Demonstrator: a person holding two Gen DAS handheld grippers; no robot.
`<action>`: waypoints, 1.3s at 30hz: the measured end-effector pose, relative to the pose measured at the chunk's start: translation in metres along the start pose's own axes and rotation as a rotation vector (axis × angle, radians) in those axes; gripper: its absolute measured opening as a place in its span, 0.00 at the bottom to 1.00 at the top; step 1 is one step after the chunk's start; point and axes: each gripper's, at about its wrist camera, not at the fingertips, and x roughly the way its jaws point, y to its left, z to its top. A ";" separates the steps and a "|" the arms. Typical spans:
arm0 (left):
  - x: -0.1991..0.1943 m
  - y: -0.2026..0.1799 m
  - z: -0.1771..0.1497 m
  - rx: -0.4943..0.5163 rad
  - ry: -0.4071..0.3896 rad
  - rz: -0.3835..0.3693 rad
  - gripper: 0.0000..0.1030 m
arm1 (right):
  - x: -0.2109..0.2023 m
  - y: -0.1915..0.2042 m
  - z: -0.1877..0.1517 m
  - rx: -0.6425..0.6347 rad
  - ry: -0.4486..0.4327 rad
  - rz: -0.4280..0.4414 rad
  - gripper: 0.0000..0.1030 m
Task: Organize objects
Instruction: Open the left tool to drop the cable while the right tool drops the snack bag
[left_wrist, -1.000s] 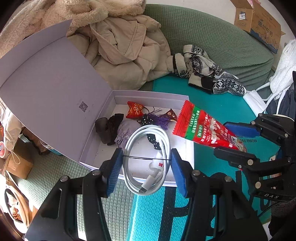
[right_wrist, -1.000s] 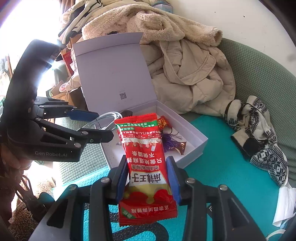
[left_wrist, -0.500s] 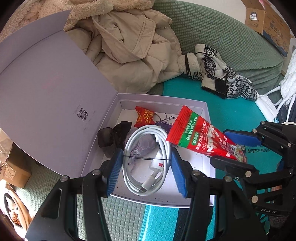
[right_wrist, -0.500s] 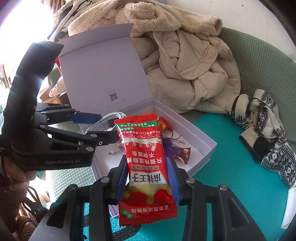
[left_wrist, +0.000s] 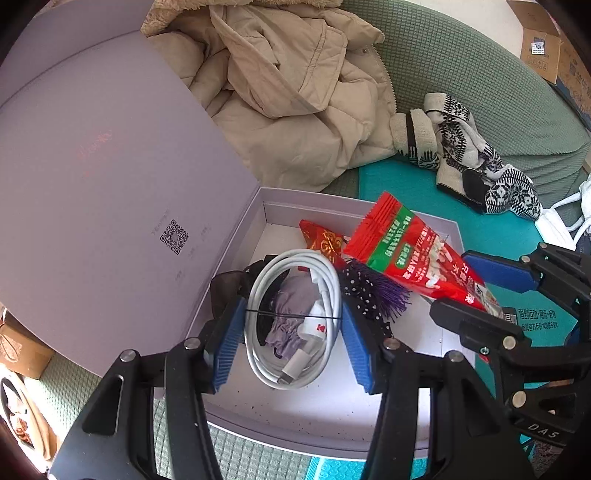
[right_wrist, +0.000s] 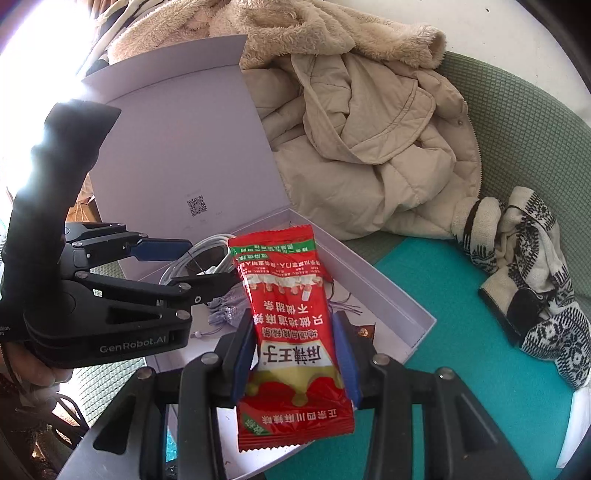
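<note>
My left gripper (left_wrist: 291, 321) is shut on a coiled white cable (left_wrist: 295, 317) and holds it over the open lilac box (left_wrist: 332, 413). My right gripper (right_wrist: 295, 350) is shut on a red snack packet (right_wrist: 291, 332), also held over the box (right_wrist: 399, 314); the packet shows in the left wrist view (left_wrist: 413, 251). In the box lie a small purple pouch (left_wrist: 288, 314), a red sachet (left_wrist: 325, 240), a dotted tasselled item (left_wrist: 373, 295) and a dark object (left_wrist: 225, 288). The left gripper (right_wrist: 207, 266) with the cable (right_wrist: 207, 254) shows in the right wrist view.
The box lid (left_wrist: 110, 184) stands open to the left. A beige coat (left_wrist: 295, 103) lies behind the box on the green sofa (left_wrist: 461, 55). Patterned knitwear (left_wrist: 469, 155) lies on the teal mat (left_wrist: 498, 225) to the right. A cardboard box (left_wrist: 546, 48) is at far right.
Both grippers have moved forward over the box with their loads; the cable and the snack packet now hang above the box's inside. The grips have not changed.
</note>
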 end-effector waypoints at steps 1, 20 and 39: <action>0.003 0.001 0.001 0.001 -0.002 0.004 0.49 | 0.003 0.000 0.000 -0.004 0.001 -0.004 0.40; 0.060 0.005 0.000 0.037 0.050 0.029 0.49 | 0.050 0.009 -0.006 -0.046 0.103 -0.043 0.40; 0.054 0.000 -0.017 0.050 0.055 0.025 0.49 | 0.062 0.012 -0.019 -0.050 0.181 -0.082 0.42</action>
